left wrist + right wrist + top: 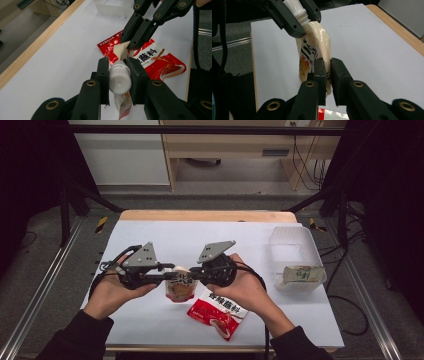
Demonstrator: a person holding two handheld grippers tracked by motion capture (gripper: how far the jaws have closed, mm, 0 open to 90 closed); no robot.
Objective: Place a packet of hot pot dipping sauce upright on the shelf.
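Each gripper is black: the left gripper (167,277) and the right gripper (192,274) both carry a grey three-cornered plate with dark holes on top. Brass-coloured pivot screws join the linkage bars. Black cables trail toward the near edge. Both sleeves are dark.

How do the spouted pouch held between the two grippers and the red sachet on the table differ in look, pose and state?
The spouted pouch is cream with a white screw cap; the red sachet has no cap. The pouch hangs lifted, the left gripper on its cap and the right gripper pinching its edge; the sachet lies flat, untouched. Both are soft printed food packs.
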